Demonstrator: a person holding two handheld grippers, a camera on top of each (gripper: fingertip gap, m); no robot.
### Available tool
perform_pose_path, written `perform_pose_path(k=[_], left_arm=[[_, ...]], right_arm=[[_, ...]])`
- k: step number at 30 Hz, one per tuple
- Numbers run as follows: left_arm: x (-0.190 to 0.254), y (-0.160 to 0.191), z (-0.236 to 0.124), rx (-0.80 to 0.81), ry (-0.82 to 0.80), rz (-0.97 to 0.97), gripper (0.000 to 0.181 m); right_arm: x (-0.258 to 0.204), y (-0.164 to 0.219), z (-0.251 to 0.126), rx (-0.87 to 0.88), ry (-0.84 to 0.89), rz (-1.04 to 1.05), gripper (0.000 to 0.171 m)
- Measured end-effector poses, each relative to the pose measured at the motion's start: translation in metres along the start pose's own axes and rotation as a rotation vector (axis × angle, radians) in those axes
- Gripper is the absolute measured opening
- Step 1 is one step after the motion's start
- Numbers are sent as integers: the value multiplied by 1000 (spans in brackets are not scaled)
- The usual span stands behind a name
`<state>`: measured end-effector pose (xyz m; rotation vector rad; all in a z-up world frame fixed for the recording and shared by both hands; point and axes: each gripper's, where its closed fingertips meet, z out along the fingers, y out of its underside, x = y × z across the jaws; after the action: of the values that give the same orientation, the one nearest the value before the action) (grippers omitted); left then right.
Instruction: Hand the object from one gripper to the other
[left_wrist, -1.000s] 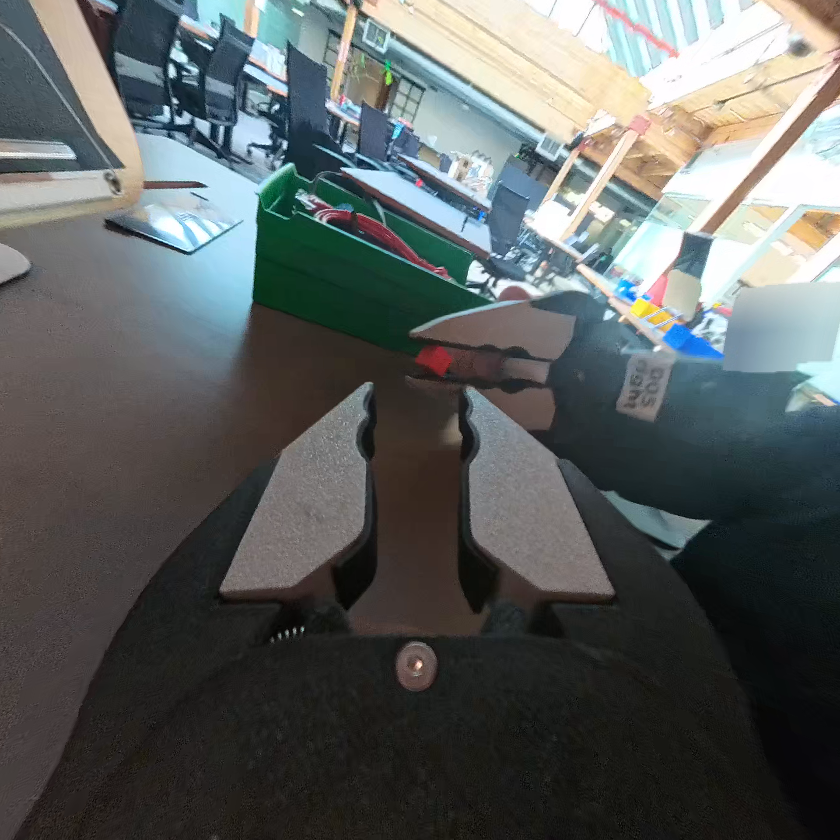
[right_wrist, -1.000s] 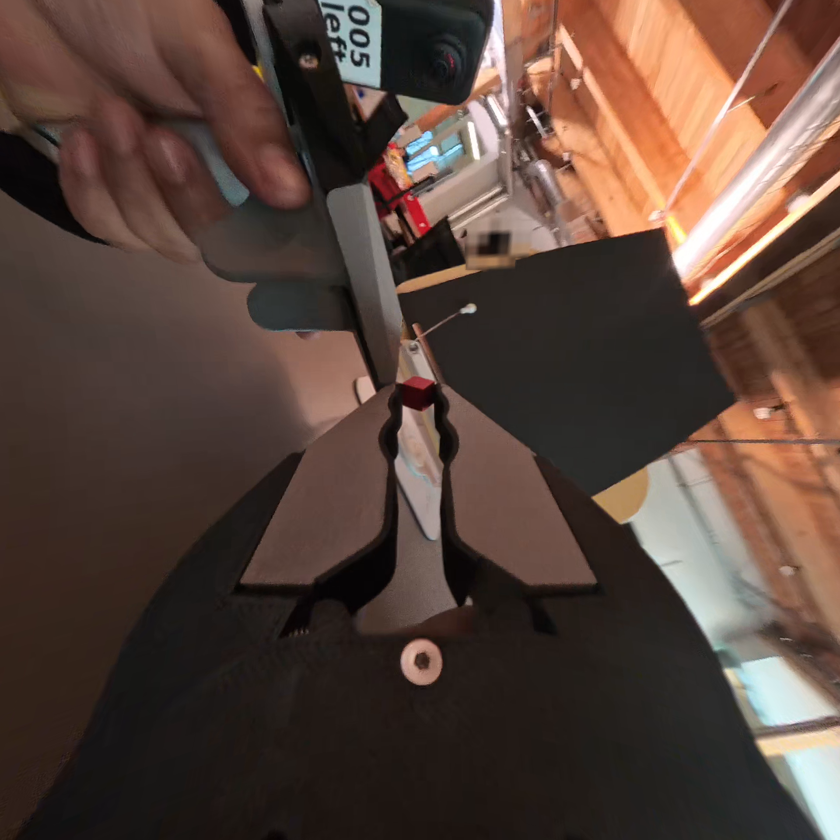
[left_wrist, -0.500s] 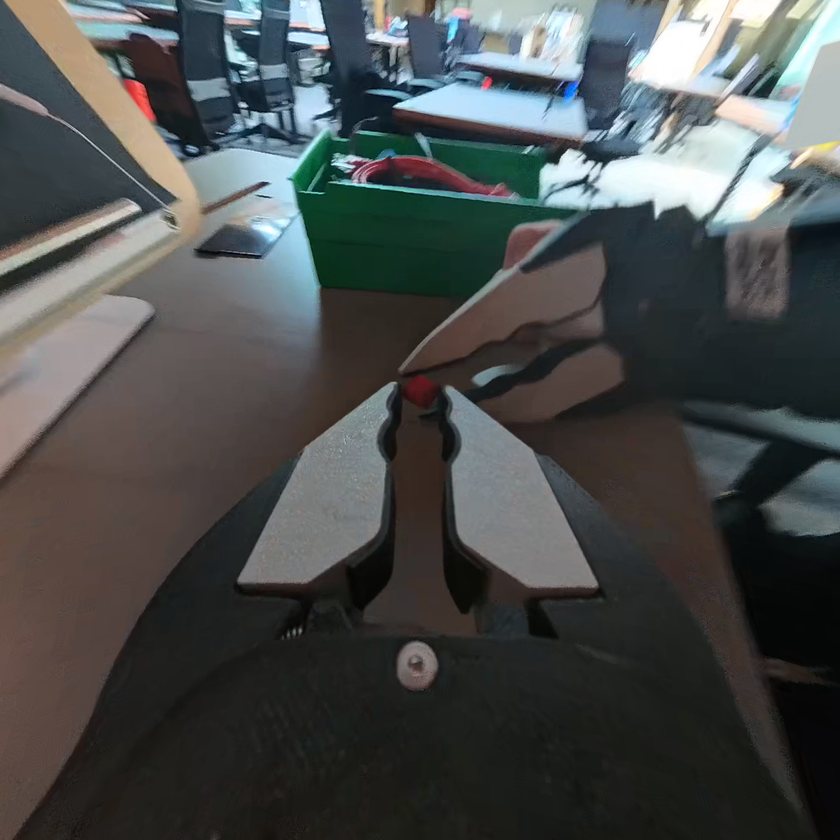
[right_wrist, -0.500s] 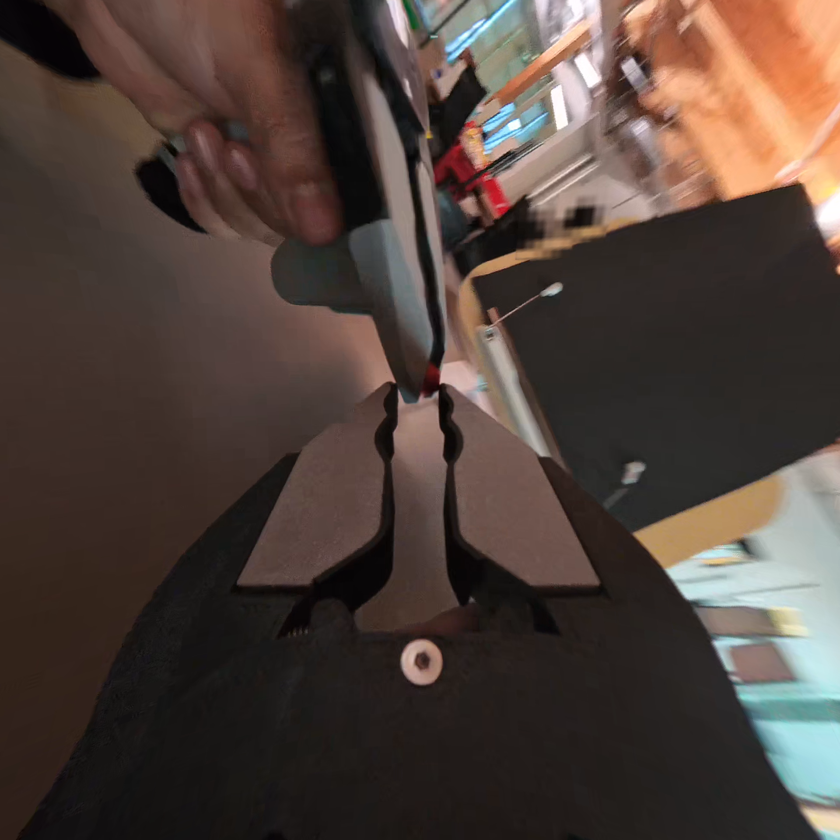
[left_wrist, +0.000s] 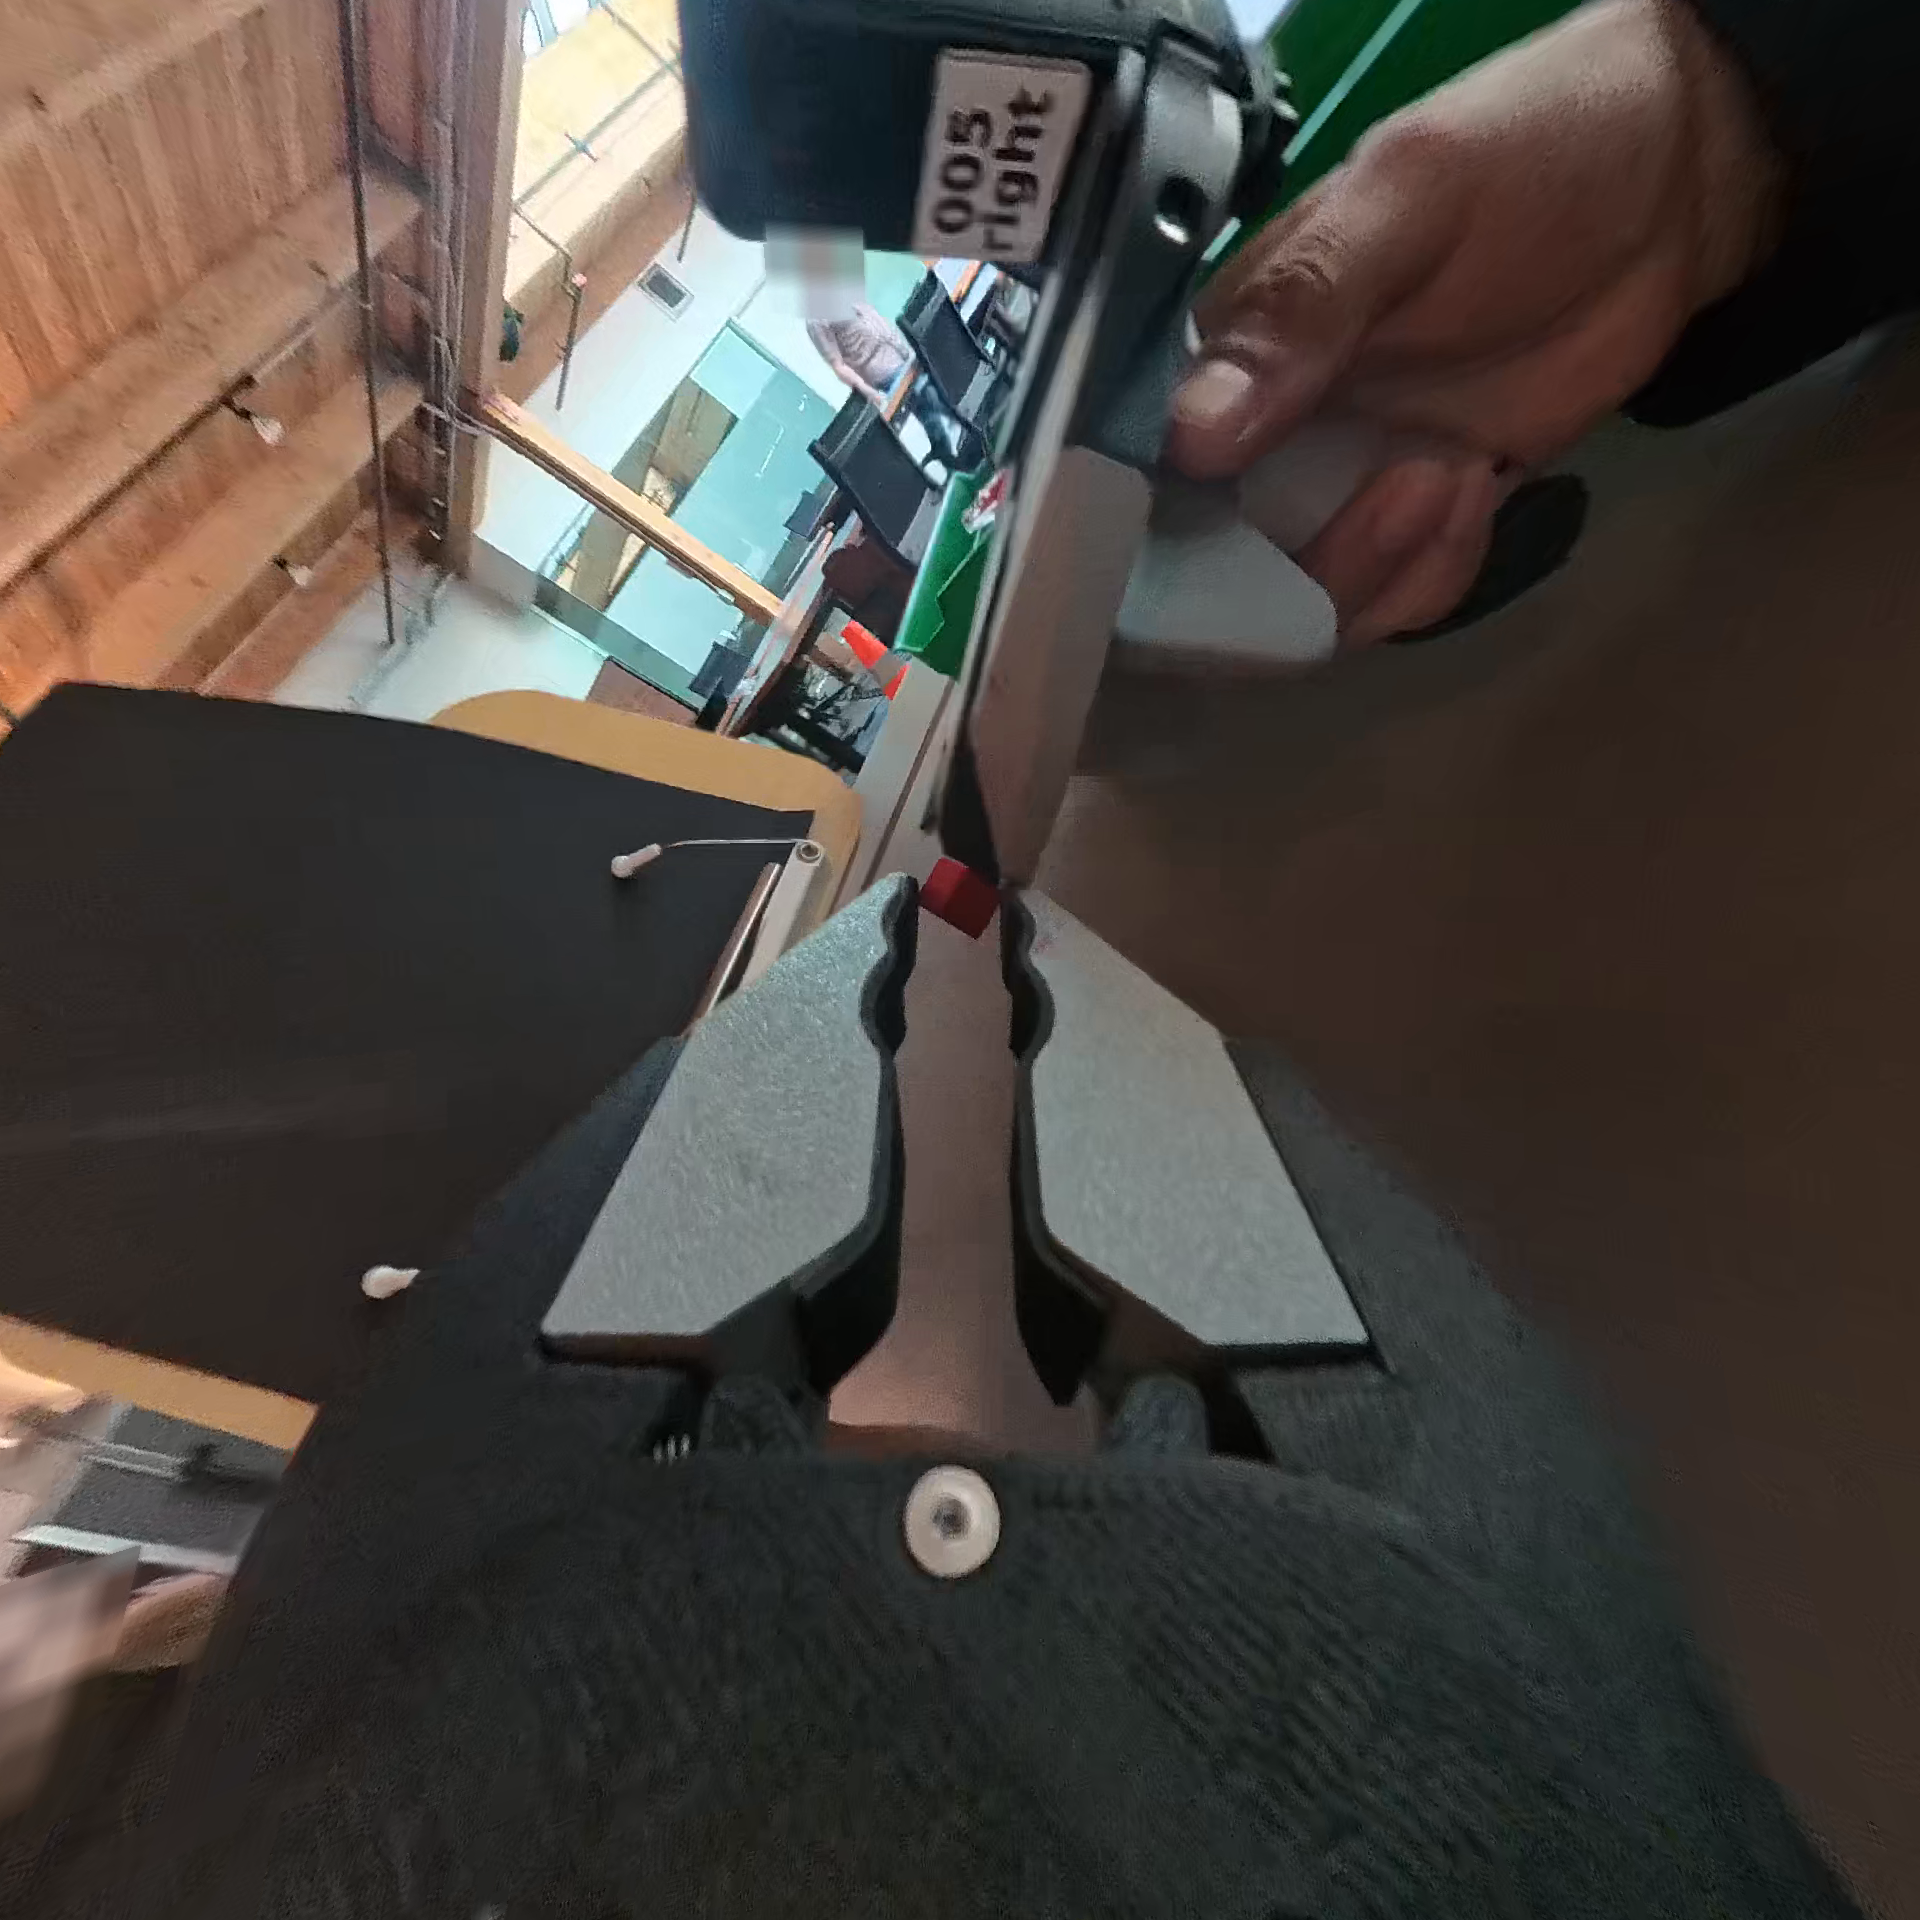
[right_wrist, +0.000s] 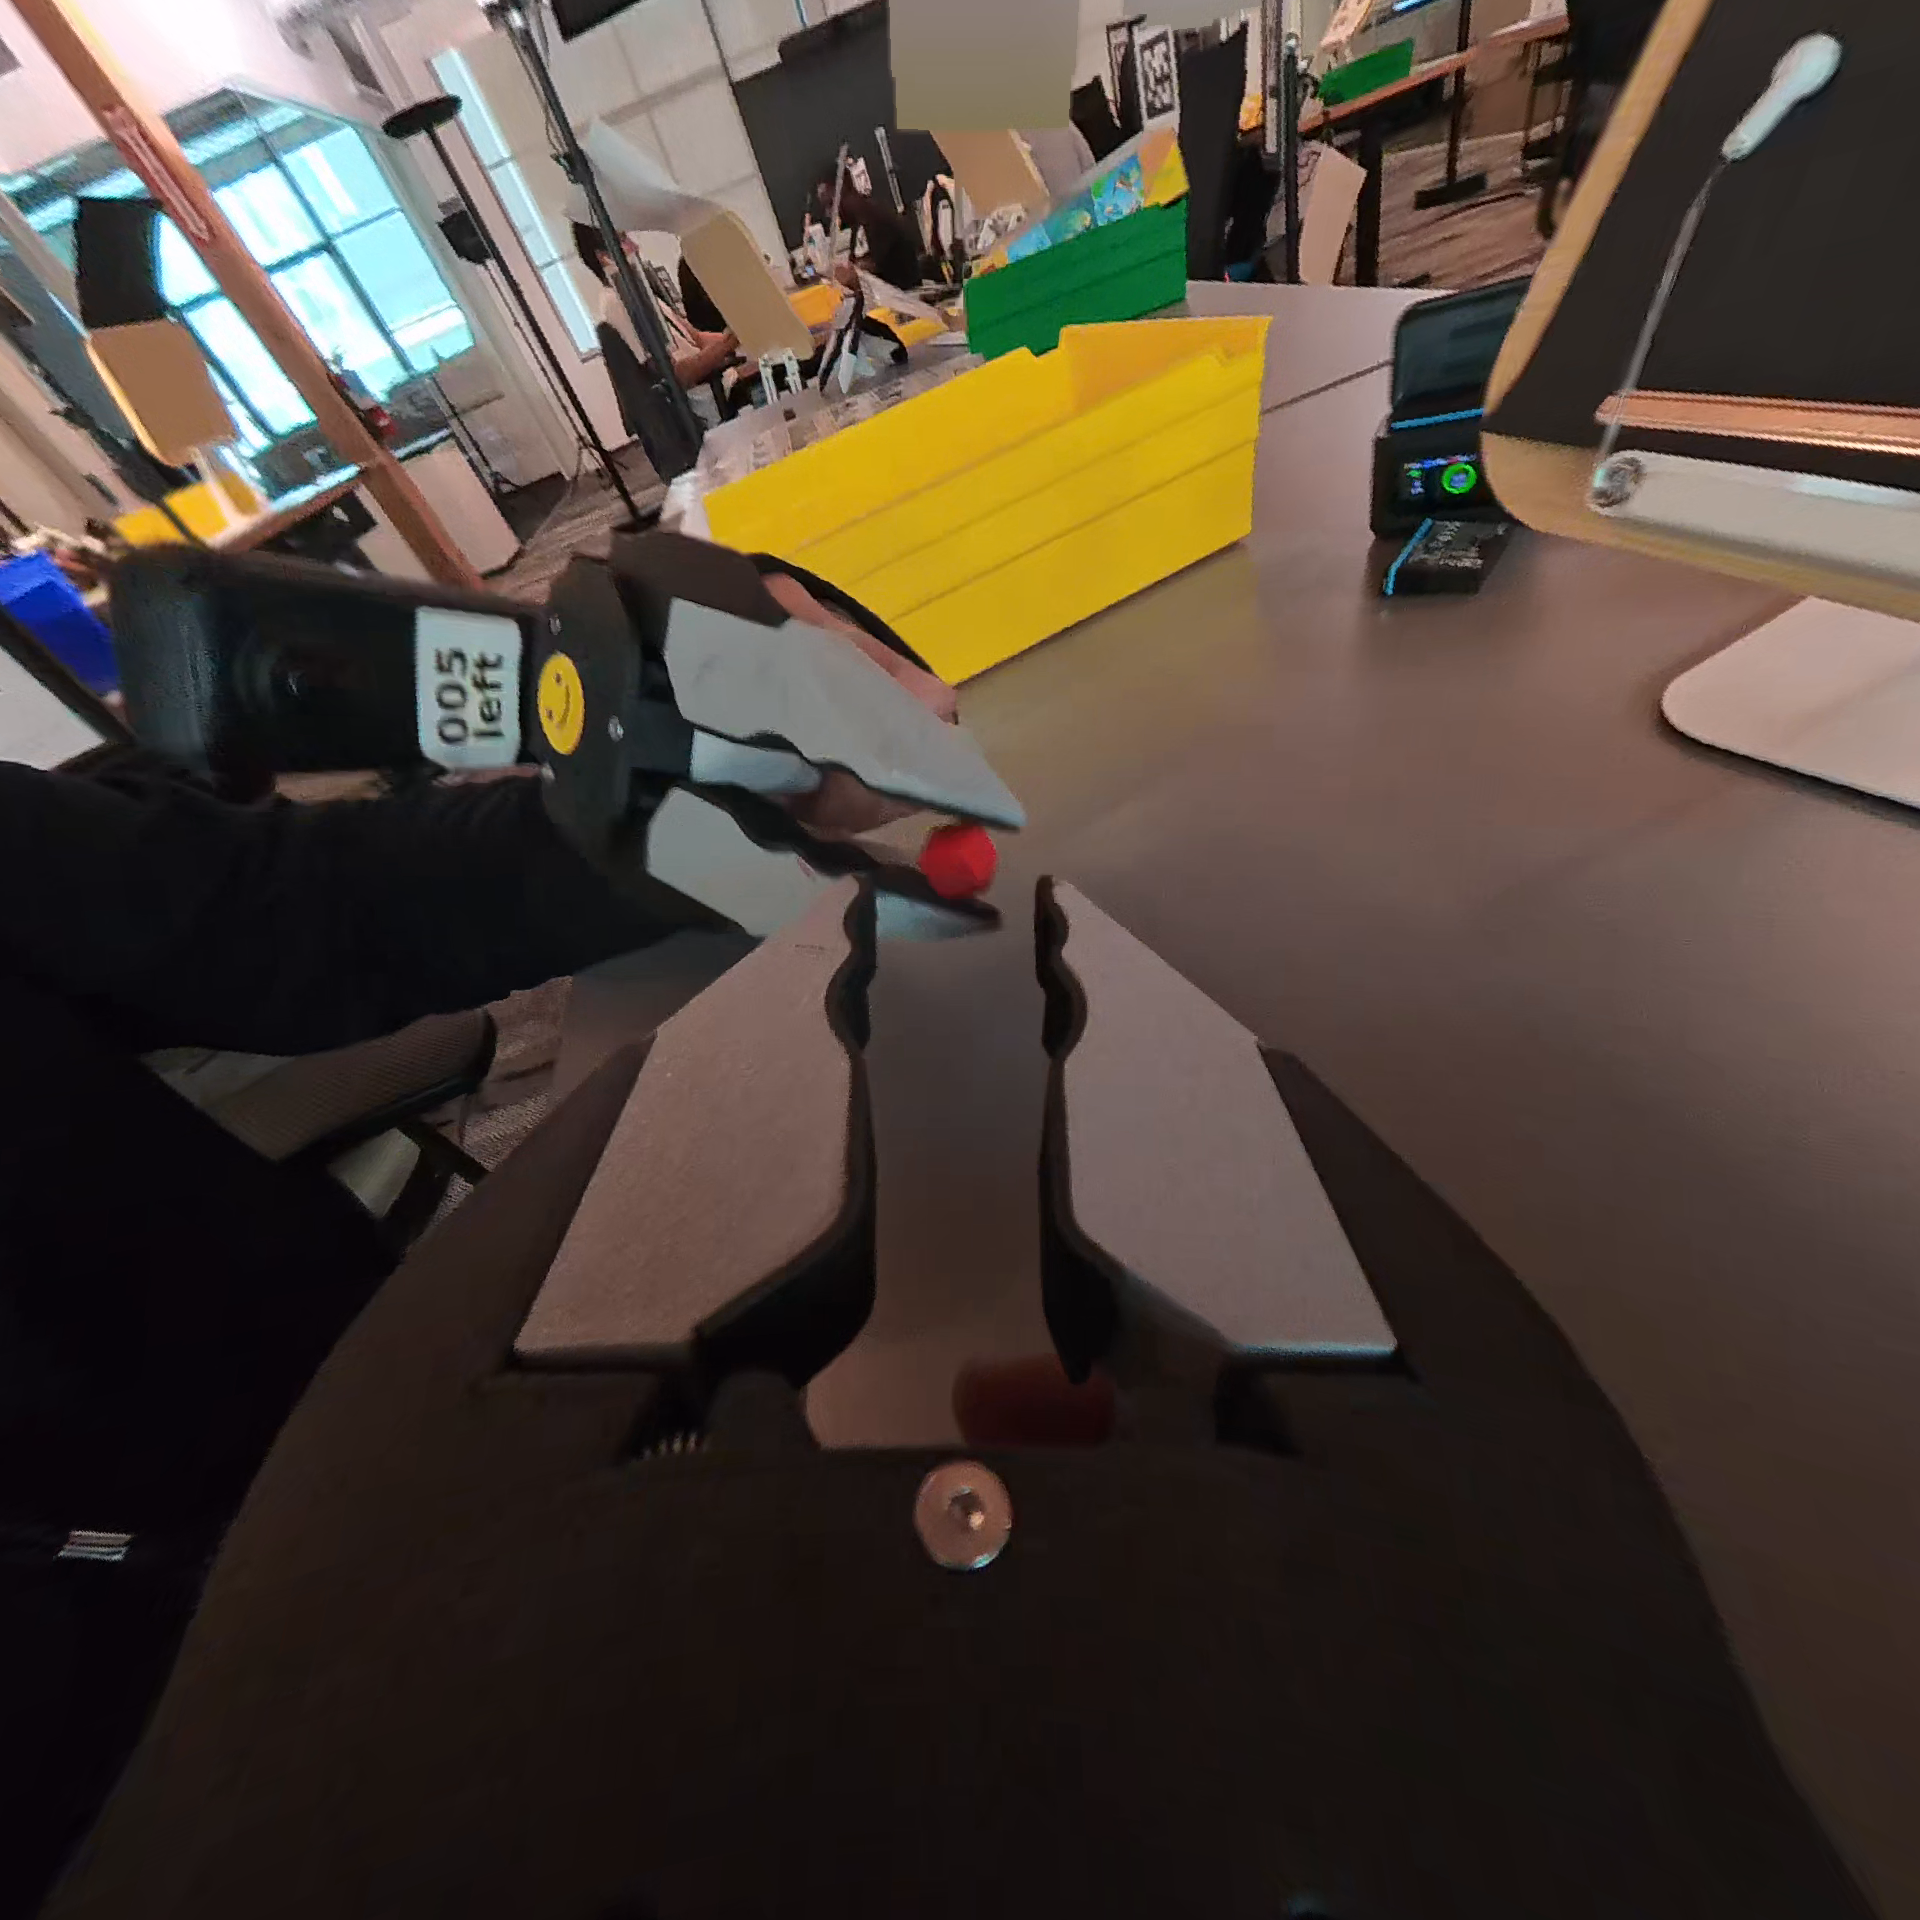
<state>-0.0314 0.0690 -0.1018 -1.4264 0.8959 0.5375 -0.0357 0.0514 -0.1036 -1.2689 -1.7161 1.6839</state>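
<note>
A small red cube sits between the fingertips of my left gripper, which is shut on it above the brown table. In the right wrist view the cube shows pinched in the left gripper, just beyond my own fingertips. My right gripper is open and empty, with its jaws apart on either side of the cube's line. In the left wrist view the right gripper comes down from above in a hand, with its tips touching or nearly touching the cube.
A yellow bin stands on the table behind the left gripper, and a green bin stands farther back. A dark monitor with a pale base is at the right, next to a small black device. Another green bin shows in the left wrist view.
The right gripper held the cube a second ago. My left gripper shut on it, and the right gripper has let go and opened. Both grippers have turned.
</note>
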Motion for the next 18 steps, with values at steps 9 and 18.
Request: perform_pose_path(k=[9, 18], left_arm=[[2, 4, 0, -36, -27, 140, 13], [-2, 7, 2, -23, -15, -57, 13]], right_arm=[[-2, -3, 6, 31, -32, 55, 18], [15, -3, 3, -18, 222, -255, 8]])
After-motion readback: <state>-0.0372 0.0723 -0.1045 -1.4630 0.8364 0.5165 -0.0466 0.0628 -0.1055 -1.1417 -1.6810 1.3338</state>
